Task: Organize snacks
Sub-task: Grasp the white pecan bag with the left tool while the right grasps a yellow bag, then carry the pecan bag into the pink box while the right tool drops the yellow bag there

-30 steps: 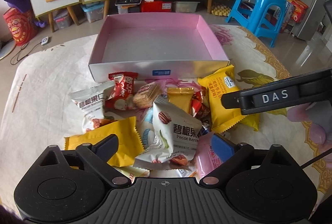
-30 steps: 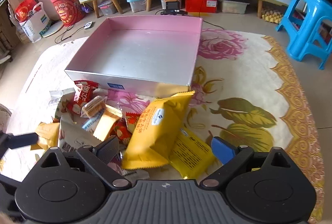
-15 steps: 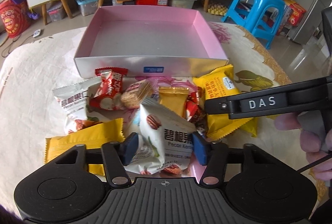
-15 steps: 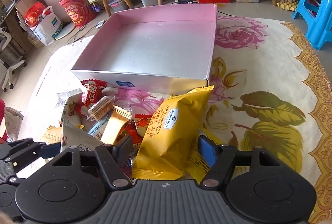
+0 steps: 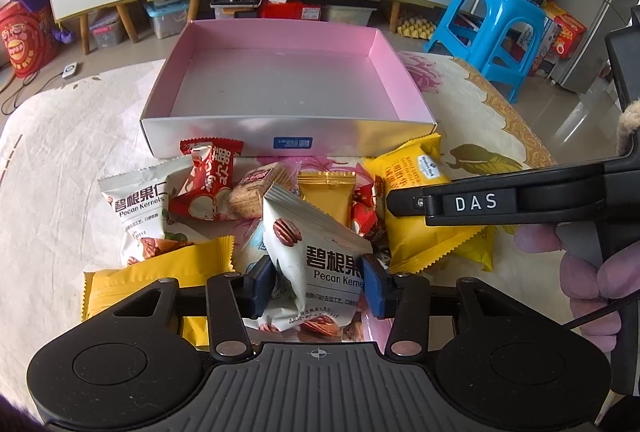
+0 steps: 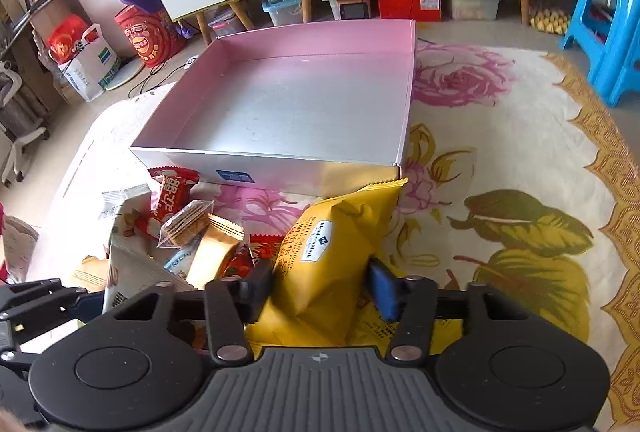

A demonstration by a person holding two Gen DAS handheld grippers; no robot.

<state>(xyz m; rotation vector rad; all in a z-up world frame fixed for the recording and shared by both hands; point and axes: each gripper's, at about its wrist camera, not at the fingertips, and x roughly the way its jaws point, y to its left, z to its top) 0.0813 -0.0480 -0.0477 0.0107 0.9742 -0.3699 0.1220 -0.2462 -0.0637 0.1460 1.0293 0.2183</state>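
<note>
Left wrist view: the left gripper [image 5: 317, 286] has just been closing and its blue pads now pinch a white packet [image 5: 316, 256] printed "Pecan Kernels". Right wrist view: the right gripper [image 6: 320, 290], jaws likewise just closing, clamps a yellow pouch [image 6: 332, 256] with a white "Member's Mark" label. Both packs sit in the snack pile on the near side of an open pink box [image 5: 288, 130], on a floral tablecloth [image 6: 500, 160]. "DAS" reads on the right gripper's side. A blue stool [image 5: 490, 32] stands far right.
</note>
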